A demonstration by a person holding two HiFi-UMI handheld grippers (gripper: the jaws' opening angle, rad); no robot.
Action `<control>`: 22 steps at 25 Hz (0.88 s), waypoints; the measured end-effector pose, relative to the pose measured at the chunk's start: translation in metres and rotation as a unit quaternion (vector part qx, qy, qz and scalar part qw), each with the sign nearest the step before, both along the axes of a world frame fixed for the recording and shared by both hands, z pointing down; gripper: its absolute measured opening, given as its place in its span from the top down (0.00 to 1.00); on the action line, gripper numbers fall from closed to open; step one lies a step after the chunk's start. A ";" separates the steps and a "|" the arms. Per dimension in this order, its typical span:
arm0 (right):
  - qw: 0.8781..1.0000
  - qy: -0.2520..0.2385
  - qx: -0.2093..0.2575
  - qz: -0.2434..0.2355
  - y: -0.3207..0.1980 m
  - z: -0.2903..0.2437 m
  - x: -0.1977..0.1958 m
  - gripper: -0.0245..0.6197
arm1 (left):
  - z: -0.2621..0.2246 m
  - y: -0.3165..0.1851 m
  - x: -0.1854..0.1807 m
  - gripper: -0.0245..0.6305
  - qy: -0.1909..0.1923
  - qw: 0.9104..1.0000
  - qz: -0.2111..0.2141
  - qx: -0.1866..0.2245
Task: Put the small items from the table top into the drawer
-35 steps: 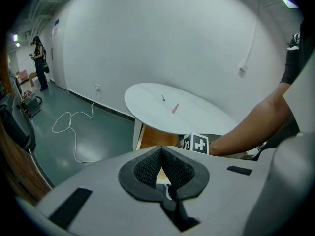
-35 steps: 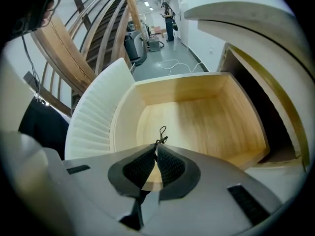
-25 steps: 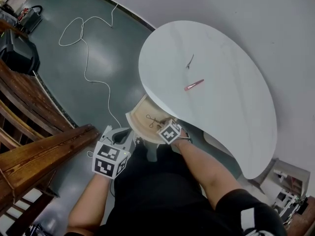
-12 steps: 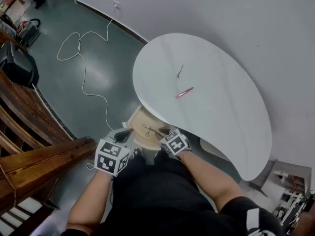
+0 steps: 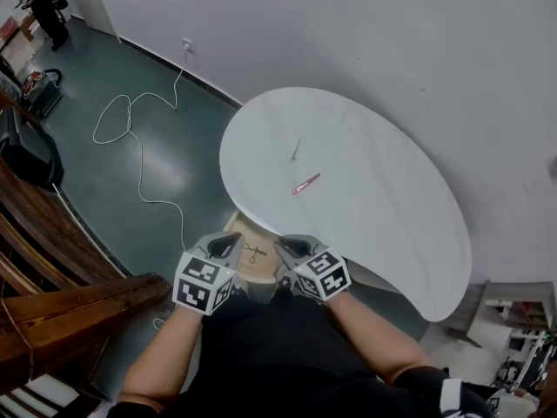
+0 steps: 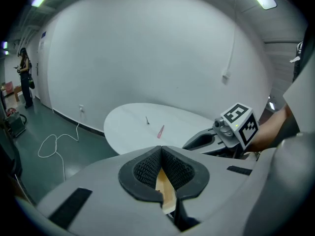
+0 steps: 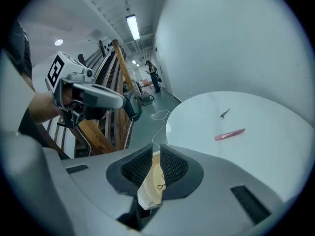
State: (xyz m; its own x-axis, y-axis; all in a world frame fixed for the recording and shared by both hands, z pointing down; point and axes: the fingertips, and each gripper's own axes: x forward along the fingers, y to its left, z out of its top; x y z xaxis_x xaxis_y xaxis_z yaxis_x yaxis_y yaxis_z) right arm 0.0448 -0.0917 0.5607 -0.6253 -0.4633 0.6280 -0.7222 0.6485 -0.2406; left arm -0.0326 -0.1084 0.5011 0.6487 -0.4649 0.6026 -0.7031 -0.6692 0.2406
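Note:
On the white table [image 5: 374, 190] lie a pink stick-like item [image 5: 306, 184] [image 6: 161, 131] [image 7: 229, 134] and, beyond it, a small dark clip [image 5: 296, 151] [image 6: 147, 120] [image 7: 225, 113]. The wooden drawer [image 5: 259, 266] [image 7: 147, 191] stands open under the table's near edge, and a thin dark wire item [image 5: 254, 252] [image 7: 160, 186] lies in it. My left gripper [image 5: 228, 244] [image 6: 161, 151] hovers at the drawer's left, shut and empty. My right gripper [image 5: 290, 247] [image 7: 156, 156] hovers at its right, its jaws closed to a thin slit with nothing between them.
A white cable [image 5: 130, 138] loops over the green floor left of the table. Wooden stair rails [image 5: 52, 303] stand close on my left, with a black case [image 5: 22, 159] beyond. The white wall runs behind the table. A person [image 5: 39, 7] stands far off.
My right gripper has drawn back out of the drawer toward my body, level with the left one. The wire item stays in the drawer. The view has tilted up toward the wall.

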 end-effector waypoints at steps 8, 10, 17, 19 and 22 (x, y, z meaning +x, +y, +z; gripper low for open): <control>0.997 -0.017 0.051 0.054 -0.013 -0.043 0.033 0.94 | -0.014 -0.003 0.016 0.94 0.008 0.999 0.024 0.025; 0.996 -0.007 0.055 0.066 -0.019 -0.041 0.047 0.95 | -0.013 -0.002 0.019 0.94 0.006 0.999 0.028 0.025; 0.992 0.076 0.062 0.076 -0.065 -0.014 0.104 0.95 | -0.011 0.002 0.015 0.94 -0.006 1.000 0.021 0.020; 0.990 0.105 0.063 0.062 -0.081 -0.004 0.117 0.95 | -0.010 0.000 0.014 0.94 -0.008 1.000 0.013 0.020; 0.986 0.148 0.065 0.037 -0.098 0.013 0.129 0.95 | -0.009 -0.001 0.009 0.94 -0.013 1.000 0.000 0.019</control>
State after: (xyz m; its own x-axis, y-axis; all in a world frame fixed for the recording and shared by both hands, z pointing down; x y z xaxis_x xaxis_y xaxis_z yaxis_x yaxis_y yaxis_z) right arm 0.1734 -0.1902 0.5741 -0.3854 -0.5889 0.7104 -0.7946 0.6032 0.0690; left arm -0.0235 -0.1092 0.4920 0.6332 -0.4869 0.6017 -0.7084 -0.6778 0.1969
